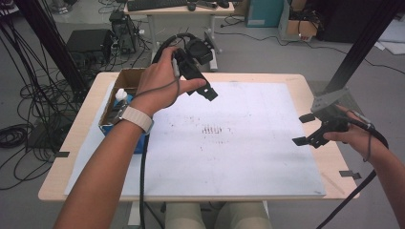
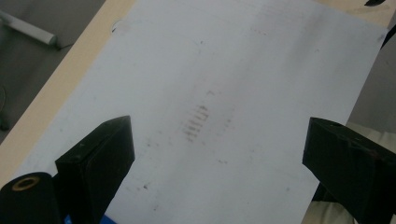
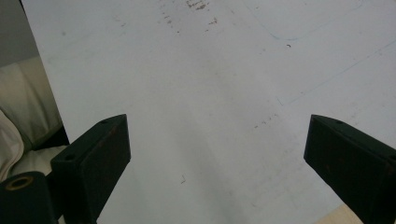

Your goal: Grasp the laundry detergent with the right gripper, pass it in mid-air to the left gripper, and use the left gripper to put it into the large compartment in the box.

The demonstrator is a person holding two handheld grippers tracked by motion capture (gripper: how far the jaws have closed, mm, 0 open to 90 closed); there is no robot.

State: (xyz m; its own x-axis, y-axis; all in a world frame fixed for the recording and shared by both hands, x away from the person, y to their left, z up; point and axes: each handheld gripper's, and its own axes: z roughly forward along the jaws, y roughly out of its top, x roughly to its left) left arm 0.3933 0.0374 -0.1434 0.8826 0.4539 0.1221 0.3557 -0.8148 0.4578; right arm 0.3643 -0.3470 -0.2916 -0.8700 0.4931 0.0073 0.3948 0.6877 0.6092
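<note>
Leftmost in the high view, a cardboard box (image 1: pixel 125 78) sits at the left edge of the surface (image 1: pixel 86 124), with a blue carton (image 1: pixel 109 128) against its near side and a white-capped bottle (image 1: pixel 121 97) standing inside. No lettering on any of them can be read.

Just right of the box, in the upper middle of the frame, the left hand (image 1: pixel 160 83) holds the left hand-held gripper (image 1: pixel 207 93) above the far part of the white sheet (image 1: pixel 248 157). Its jaws stand wide apart with nothing between them, and they touch nothing; in the left gripper view the left hand-held gripper (image 2: pixel 219 154) looks down past its two black jaws onto the bare sheet and a cluster of short dark scuff marks (image 2: pixel 196 122). The same marks (image 1: pixel 212 129) lie near the centre of the sheet in the high view. They form no readable writing.

At the right edge of the frame, the right hand (image 1: pixel 353 136) holds the right hand-held gripper (image 1: pixel 303 130) over the sheet's right border. Its jaws are likewise spread wide and empty, clear of the surface. In the right gripper view, the right hand-held gripper (image 3: pixel 217 154) faces plain white sheet crossed by faint blue pen lines (image 3: pixel 327 77), with a few small specks.
</note>
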